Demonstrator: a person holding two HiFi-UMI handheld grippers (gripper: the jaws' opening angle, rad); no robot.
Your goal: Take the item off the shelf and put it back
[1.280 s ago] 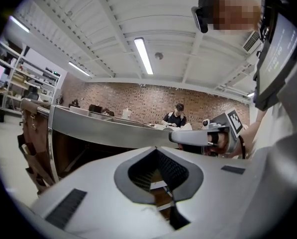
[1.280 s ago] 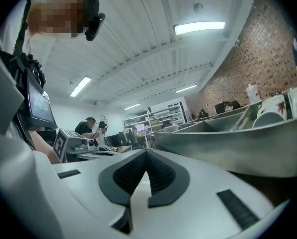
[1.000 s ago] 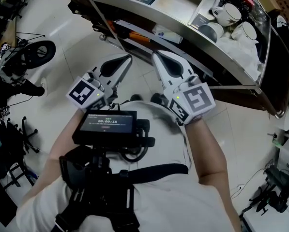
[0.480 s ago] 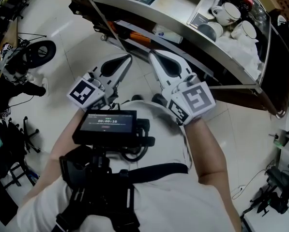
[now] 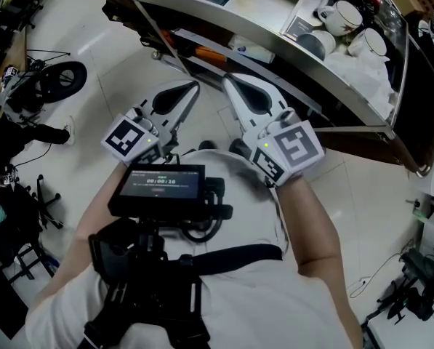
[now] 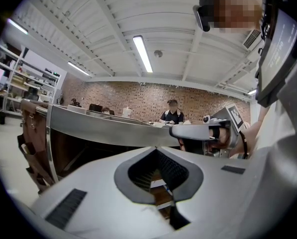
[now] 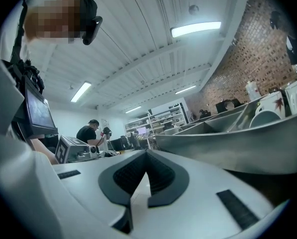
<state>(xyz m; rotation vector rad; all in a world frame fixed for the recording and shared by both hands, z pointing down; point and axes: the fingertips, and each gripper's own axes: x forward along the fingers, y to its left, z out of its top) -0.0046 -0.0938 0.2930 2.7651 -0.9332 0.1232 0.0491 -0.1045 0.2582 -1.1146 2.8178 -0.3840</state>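
Black wheel [image 5: 59, 80] on tiled floor [image 5: 369, 202]

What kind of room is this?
Probably a workshop or lab, not a home. There is a brick wall, strip lights on a bare ceiling, and storage racks behind a person working at a bench. A long metal shelf holds cups.

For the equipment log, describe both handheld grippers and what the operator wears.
The left gripper and right gripper are matching light grey tapered shells with dark ribbed pads. Each carries a cube of black-and-white square markers. The person wears a white shirt under a black harness.
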